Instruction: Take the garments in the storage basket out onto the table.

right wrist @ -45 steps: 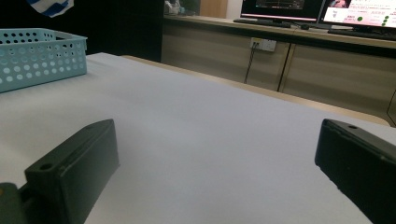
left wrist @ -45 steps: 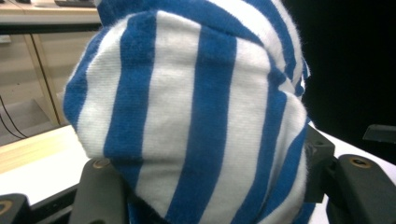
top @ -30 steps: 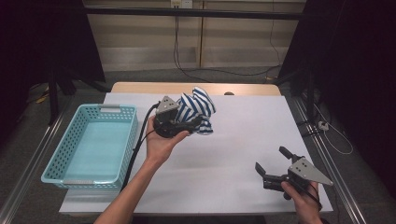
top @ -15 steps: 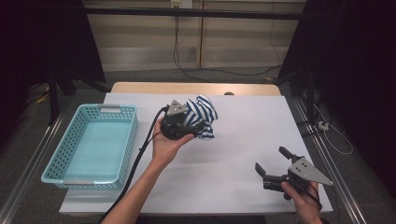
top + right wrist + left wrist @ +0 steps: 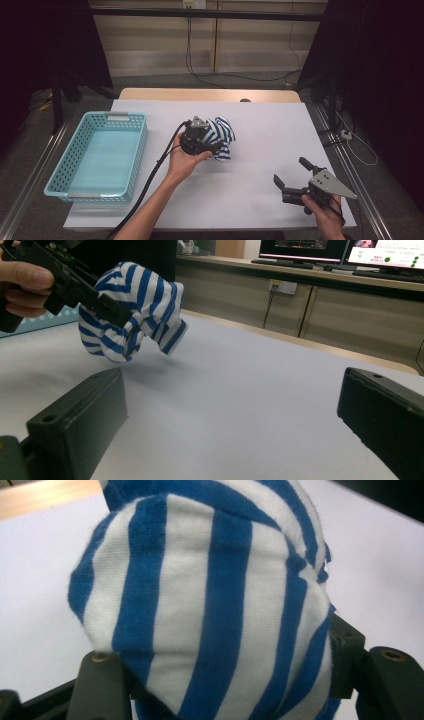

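Black and spread wide with nothing between its jaws, the right gripper (image 5: 292, 179) hovers by the near right corner of the white table (image 5: 270, 135). Farther in, near the table's middle, the left gripper (image 5: 216, 148) clamps a blue-and-white striped cloth (image 5: 220, 134), bunched between its jaws and hanging just clear of the surface in the right gripper view. A turquoise basket (image 5: 67, 175) sits along the left edge.
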`<state>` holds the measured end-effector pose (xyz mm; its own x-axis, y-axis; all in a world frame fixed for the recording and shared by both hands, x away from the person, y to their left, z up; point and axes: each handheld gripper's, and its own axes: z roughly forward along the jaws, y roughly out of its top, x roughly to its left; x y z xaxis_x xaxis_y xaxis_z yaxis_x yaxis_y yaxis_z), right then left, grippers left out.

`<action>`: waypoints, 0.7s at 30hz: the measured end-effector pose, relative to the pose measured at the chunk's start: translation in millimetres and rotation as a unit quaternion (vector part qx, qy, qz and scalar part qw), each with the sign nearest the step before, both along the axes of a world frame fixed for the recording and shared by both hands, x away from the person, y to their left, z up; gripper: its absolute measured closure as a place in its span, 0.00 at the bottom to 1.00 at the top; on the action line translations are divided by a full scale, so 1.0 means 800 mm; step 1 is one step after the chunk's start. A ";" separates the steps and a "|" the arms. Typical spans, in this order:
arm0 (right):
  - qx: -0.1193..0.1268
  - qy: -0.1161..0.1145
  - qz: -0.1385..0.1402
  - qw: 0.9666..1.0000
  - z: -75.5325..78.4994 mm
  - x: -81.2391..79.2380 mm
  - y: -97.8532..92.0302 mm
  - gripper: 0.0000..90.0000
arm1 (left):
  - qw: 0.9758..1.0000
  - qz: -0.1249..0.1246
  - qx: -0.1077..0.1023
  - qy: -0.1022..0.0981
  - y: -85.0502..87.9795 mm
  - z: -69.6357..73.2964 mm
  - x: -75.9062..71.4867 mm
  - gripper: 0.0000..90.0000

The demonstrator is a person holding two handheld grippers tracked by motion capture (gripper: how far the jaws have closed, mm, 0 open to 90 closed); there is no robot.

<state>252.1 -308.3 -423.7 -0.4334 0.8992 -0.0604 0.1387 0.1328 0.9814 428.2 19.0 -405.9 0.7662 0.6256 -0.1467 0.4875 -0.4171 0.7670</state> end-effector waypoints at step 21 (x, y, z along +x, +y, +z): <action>-0.002 0.000 0.003 1.000 0.000 0.000 0.000 0.00 | 0.999 0.007 0.036 0.022 -0.022 -0.044 0.011 0.34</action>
<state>252.5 -308.1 -424.0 -0.4390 0.8962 -0.0642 0.1387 0.1382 0.9806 437.3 1.3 -441.4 0.7516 0.6457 -0.1346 0.5259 -0.4634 0.7132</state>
